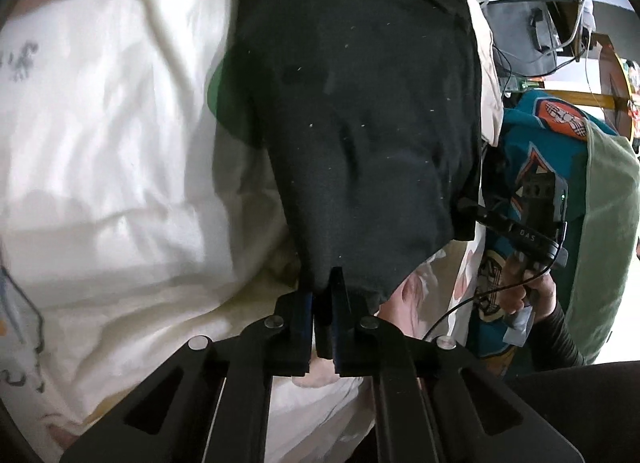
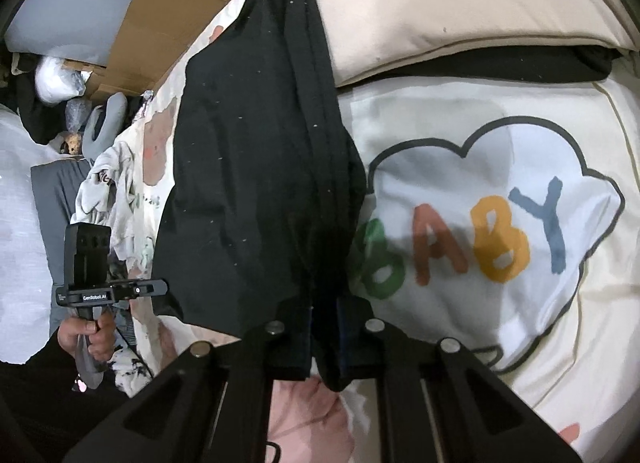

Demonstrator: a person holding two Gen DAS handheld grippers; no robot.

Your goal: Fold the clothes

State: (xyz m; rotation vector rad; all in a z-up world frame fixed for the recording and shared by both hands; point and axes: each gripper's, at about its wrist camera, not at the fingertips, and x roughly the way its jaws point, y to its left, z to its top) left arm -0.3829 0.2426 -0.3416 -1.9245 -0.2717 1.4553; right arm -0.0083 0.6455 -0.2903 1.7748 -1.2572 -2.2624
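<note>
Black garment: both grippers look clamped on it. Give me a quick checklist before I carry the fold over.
1. Left gripper shut on the black garment: ok.
2. Right gripper shut on the same garment: ok.
3. Cloth hangs free between the grips, not snagged: cannot tell, far end out of view.
4. Landing surface, the white BABY-print bedding, bare beside the garment: ok.
5. Edges aligned for a neat fold: not ok, the cloth is bunched into ridges in the right wrist view.

light: soft, even indoor | shadows: faint | blur: slight | edges: fisheye-bent, dark vignette
</note>
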